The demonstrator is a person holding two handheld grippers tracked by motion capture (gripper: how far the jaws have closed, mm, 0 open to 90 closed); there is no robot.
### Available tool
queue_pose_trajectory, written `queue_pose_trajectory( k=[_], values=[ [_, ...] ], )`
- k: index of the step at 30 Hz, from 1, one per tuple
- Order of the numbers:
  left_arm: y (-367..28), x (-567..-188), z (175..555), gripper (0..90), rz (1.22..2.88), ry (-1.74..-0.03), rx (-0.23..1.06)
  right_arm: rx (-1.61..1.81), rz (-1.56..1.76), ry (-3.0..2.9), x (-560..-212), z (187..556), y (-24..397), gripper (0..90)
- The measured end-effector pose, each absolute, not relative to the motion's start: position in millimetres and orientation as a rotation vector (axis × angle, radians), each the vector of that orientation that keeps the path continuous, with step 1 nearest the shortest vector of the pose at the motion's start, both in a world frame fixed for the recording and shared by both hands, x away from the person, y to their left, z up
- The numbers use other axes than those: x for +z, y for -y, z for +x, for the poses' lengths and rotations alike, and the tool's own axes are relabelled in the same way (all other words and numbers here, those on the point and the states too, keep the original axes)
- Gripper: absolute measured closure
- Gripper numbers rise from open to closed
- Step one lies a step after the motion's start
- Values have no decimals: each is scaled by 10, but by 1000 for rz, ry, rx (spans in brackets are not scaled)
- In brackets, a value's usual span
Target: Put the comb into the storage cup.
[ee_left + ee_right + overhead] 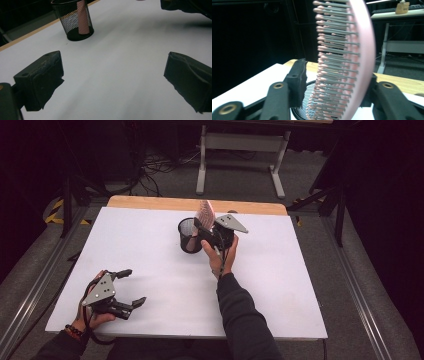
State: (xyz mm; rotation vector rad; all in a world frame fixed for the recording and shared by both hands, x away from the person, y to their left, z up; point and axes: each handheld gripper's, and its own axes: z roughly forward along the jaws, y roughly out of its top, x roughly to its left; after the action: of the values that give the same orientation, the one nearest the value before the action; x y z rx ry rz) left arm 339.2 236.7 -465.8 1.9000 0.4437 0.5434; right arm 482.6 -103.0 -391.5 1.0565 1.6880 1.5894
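**Pink hairbrush standing in the mesh cup**

Near the table's (150, 245) front left corner, the left gripper (131, 286) rests on the white surface in the person's left hand, its jaws spread wide with nothing between them. Toward the middle of the far edge stands a black mesh pen cup (188, 236), holding a pink hairbrush (204, 211) handle-down, its head rising above the rim. Just right of the cup, the right gripper (199, 227) is at the brush; its jaws stand partly apart around the brush head, the left pad clear of the bristles.
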Motion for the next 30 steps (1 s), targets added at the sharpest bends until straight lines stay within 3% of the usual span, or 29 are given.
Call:
queue_pose_trajectory(
  k=[19,30],
  values=[
    [-2340,-4675,3400,31,1926,-437,529,1528,1107,-1707,-4012,4827,1127,467],
    [-2335,-4667,3385,35,1916,-439,533,1506,1085,-1704,-3995,4783,1130,385]
  ],
)
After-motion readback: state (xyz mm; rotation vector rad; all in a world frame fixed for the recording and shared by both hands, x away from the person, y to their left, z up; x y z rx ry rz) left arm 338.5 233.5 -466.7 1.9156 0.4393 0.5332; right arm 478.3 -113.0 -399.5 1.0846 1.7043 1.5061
